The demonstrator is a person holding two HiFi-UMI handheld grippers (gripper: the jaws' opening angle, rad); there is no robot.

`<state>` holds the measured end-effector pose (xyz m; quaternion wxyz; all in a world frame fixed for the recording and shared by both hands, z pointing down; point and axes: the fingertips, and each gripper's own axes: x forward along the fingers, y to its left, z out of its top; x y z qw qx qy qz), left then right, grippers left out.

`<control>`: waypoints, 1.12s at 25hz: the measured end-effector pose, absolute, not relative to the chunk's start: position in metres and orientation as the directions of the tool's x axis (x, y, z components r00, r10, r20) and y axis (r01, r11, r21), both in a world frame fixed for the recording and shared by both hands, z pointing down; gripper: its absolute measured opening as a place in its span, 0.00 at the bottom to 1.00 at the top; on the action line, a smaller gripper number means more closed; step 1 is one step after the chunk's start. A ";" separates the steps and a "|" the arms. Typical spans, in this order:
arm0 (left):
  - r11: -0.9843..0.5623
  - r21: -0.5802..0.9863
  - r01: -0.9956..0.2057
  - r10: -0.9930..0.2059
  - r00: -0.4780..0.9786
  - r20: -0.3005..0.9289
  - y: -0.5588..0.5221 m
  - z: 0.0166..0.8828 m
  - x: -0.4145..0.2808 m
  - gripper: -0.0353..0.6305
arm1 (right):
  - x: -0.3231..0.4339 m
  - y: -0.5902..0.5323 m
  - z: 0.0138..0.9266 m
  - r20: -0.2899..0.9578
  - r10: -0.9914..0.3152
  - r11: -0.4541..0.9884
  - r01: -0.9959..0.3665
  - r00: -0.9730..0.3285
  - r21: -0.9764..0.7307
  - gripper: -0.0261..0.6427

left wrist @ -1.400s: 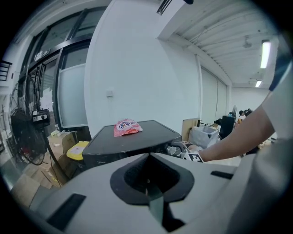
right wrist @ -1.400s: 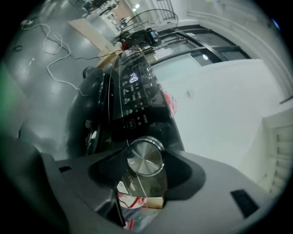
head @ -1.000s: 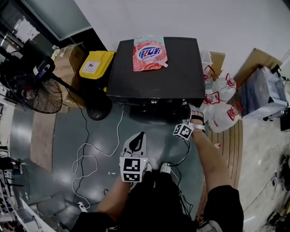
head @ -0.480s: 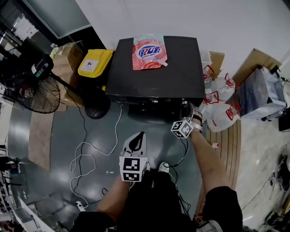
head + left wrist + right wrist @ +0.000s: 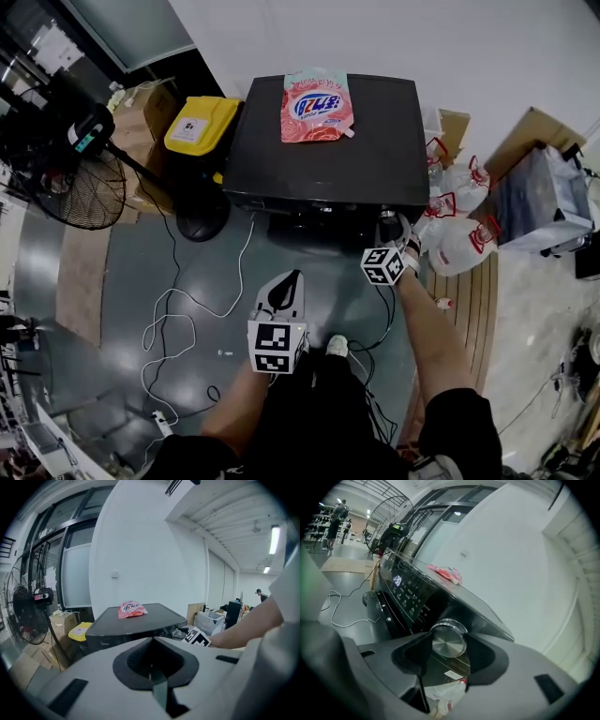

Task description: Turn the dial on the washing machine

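The black washing machine (image 5: 323,150) stands against the wall with a pink detergent pouch (image 5: 317,105) on its lid. In the right gripper view its silver dial (image 5: 448,641) sits at the right end of the control panel (image 5: 408,594). My right gripper (image 5: 446,649) has one jaw against each side of the dial's rim, and the jaws are opening slightly. In the head view that gripper (image 5: 388,242) is at the machine's front right corner. My left gripper (image 5: 284,284) hangs low in front of the machine, shut and holding nothing, and its view looks at the machine (image 5: 136,623) from a distance.
A yellow bin (image 5: 202,127) and cardboard boxes stand left of the machine, with a black standing fan (image 5: 80,187) further left. White cable (image 5: 187,319) loops over the grey floor. White bags (image 5: 459,234) and a grey crate (image 5: 544,202) crowd the right side.
My right gripper has stayed at the machine's front right corner, shifting only slightly. The left gripper has not moved.
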<state>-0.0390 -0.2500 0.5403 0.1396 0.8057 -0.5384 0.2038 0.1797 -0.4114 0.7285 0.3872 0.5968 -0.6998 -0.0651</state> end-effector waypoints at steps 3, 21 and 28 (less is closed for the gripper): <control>-0.379 0.002 -0.926 -0.814 0.334 0.476 -0.248 0.539 -0.041 0.07 | 0.179 -0.410 0.727 0.465 -0.885 0.276 -0.795 0.009 0.540 0.38; -0.377 0.035 -0.926 -0.807 0.347 0.478 -0.249 0.545 -0.038 0.07 | 0.189 -0.412 0.725 0.525 -0.843 0.143 -0.990 -0.120 0.003 0.39; -0.375 0.057 -0.925 -0.802 0.354 0.480 -0.252 0.546 -0.038 0.07 | 0.190 -0.412 0.725 0.521 -0.845 0.149 -0.989 -0.122 0.010 0.39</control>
